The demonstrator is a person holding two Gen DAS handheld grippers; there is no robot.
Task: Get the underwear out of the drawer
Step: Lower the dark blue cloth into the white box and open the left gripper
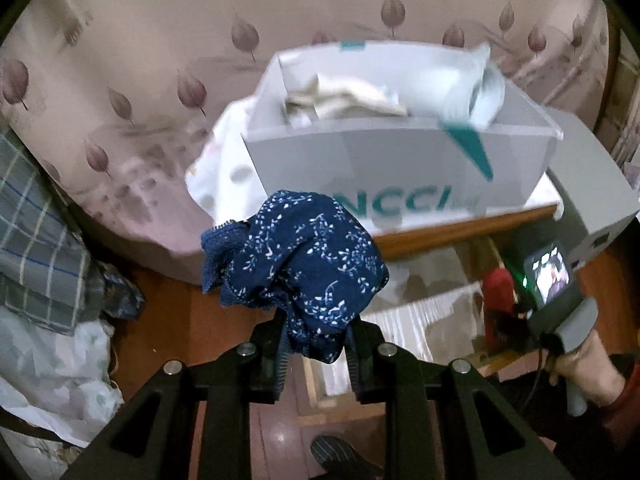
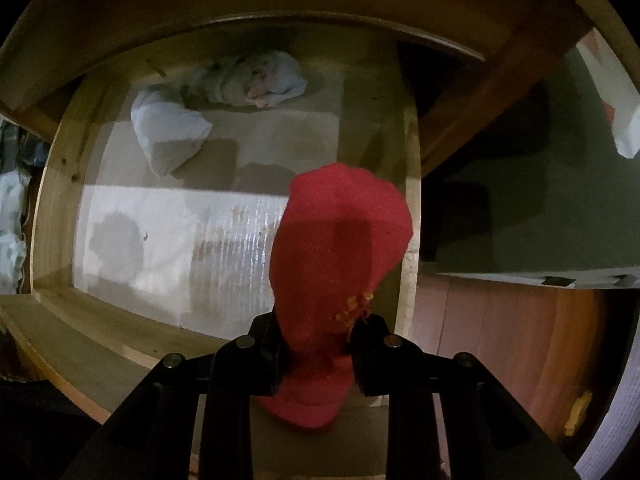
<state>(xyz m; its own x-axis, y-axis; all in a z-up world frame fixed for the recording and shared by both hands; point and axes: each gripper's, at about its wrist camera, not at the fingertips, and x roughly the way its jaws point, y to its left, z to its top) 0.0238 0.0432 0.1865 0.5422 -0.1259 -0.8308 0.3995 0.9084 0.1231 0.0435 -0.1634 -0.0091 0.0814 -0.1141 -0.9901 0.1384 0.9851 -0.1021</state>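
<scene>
My left gripper [image 1: 316, 338] is shut on navy blue underwear with a white floral print [image 1: 308, 260], which bunches up above the fingers, in the air in front of a grey cardboard box [image 1: 360, 164]. My right gripper [image 2: 316, 344] is shut on a red knitted garment [image 2: 340, 240] and points down over the open wooden drawer [image 2: 52, 200]. In the left wrist view the red garment [image 1: 498, 286] shows at the right, below the other gripper held by a hand [image 1: 588, 368]. A white folded garment [image 2: 168, 136] and a crumpled white one [image 2: 248, 80] lie at the drawer's far end.
The grey box holds cream and pale blue cloth [image 1: 352, 98] and rests on a white cloth on the bed with a leaf-patterned cover [image 1: 120, 80]. Checked fabric [image 1: 36, 240] and plastic bags [image 1: 52, 380] lie at left. The drawer floor has white liner [image 2: 180, 240].
</scene>
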